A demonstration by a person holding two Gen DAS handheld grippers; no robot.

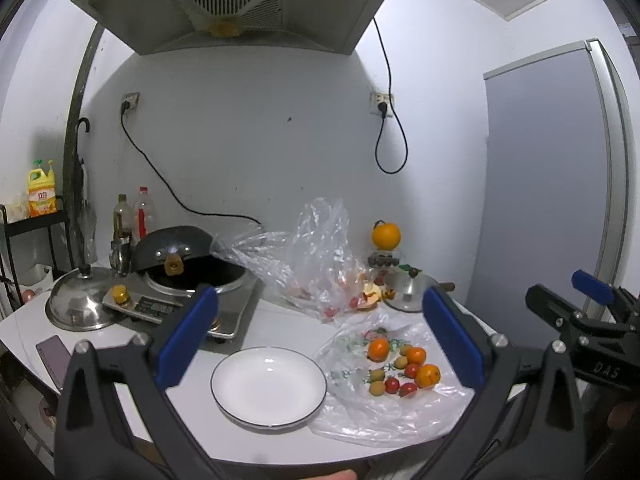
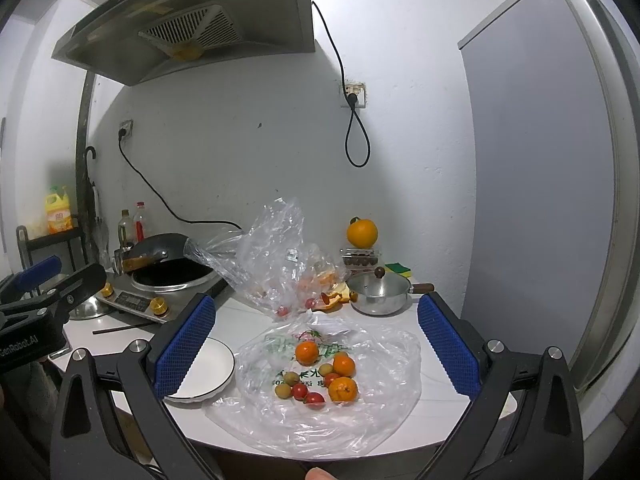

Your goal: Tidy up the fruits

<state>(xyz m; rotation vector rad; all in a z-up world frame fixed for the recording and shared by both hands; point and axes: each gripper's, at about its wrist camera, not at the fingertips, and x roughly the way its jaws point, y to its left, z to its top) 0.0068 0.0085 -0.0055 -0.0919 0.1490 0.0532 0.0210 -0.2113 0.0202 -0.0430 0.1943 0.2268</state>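
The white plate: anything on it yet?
Nothing shows on the white plate from the left wrist view; the fruits lie on the flat plastic bag beside it.

Mandarins, cherry tomatoes and small tan-green fruits lie clustered on a flattened plastic bag; empty white plate at its 9 o'clock.

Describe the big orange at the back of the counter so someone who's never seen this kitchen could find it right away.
Start at the tall grey fridge on the right and look to the back of the white counter beside it. There a single large orange sits on top of a small clear box, behind the lidded steel pot. Unlike the small oranges on the flat plastic bag, it sits raised and alone.
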